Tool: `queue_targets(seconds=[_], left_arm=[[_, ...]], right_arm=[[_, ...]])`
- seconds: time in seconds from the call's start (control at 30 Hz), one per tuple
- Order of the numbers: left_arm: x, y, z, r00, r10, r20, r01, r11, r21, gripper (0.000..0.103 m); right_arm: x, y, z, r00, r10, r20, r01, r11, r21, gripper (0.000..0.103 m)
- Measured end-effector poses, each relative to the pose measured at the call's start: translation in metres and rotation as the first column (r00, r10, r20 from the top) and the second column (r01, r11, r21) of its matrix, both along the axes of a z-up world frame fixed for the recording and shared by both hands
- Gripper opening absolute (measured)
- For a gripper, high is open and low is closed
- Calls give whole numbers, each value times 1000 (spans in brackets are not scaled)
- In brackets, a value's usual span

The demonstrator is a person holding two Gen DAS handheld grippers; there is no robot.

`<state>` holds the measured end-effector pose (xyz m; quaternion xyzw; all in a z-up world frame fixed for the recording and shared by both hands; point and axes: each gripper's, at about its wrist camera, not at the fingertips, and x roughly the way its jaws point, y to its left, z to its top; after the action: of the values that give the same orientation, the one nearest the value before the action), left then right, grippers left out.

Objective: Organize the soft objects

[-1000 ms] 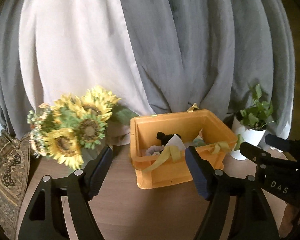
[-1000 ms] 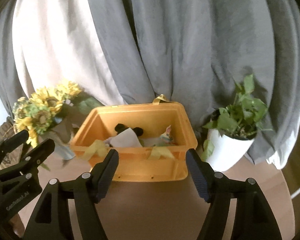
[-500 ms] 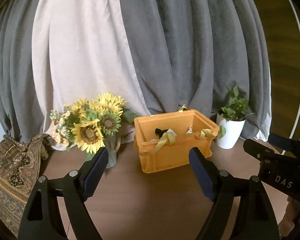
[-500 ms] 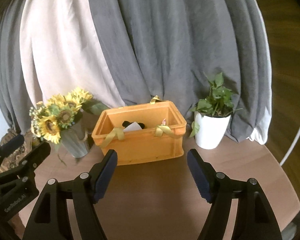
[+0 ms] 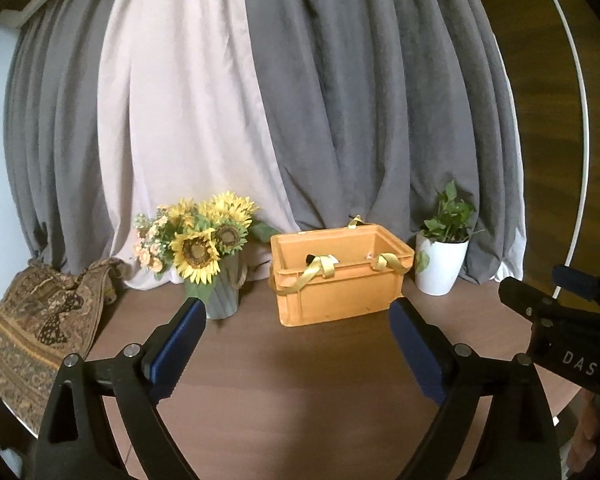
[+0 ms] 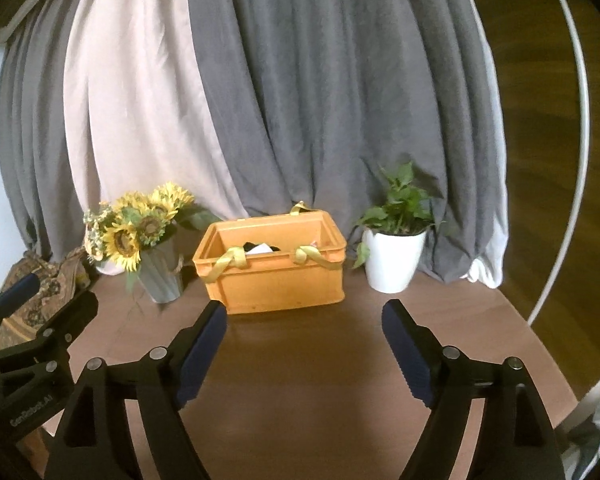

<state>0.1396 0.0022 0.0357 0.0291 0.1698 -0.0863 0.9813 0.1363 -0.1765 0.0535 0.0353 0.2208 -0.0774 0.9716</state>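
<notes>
An orange plastic crate (image 5: pixel 340 292) (image 6: pixel 276 280) stands at the back of the round brown table (image 5: pixel 292 380). Soft items lie inside it: a black and white piece (image 6: pixel 258 247) shows above the rim, and yellow ribbons (image 5: pixel 312 272) (image 6: pixel 230 262) hang over the front wall. My left gripper (image 5: pixel 296 344) is open and empty, well in front of the crate. My right gripper (image 6: pixel 304 340) is open and empty, also in front of the crate. Each gripper shows at the edge of the other's view.
A vase of sunflowers (image 5: pixel 204 248) (image 6: pixel 140 232) stands left of the crate. A white potted plant (image 5: pixel 442 252) (image 6: pixel 394 252) stands to its right. A patterned cloth (image 5: pixel 36 328) lies at the table's left edge. Grey and cream curtains (image 5: pixel 300 100) hang behind.
Both grippers have pulled back from the crate, which now looks smaller and farther away. Both stay open and empty.
</notes>
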Motion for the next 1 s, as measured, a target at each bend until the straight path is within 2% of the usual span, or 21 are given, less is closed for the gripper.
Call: queue_targets(seconds=[0.47, 1.0], left_arm=[[-75, -6, 0, 999, 30, 12, -29, 1000, -7, 102], [-112, -3, 2, 999, 37, 31, -37, 999, -3, 103]], right_arm=[[-83, -9, 3, 999, 20, 45, -19, 999, -30, 86], [-120, -7, 2, 998, 22, 55, -20, 999, -28, 87]])
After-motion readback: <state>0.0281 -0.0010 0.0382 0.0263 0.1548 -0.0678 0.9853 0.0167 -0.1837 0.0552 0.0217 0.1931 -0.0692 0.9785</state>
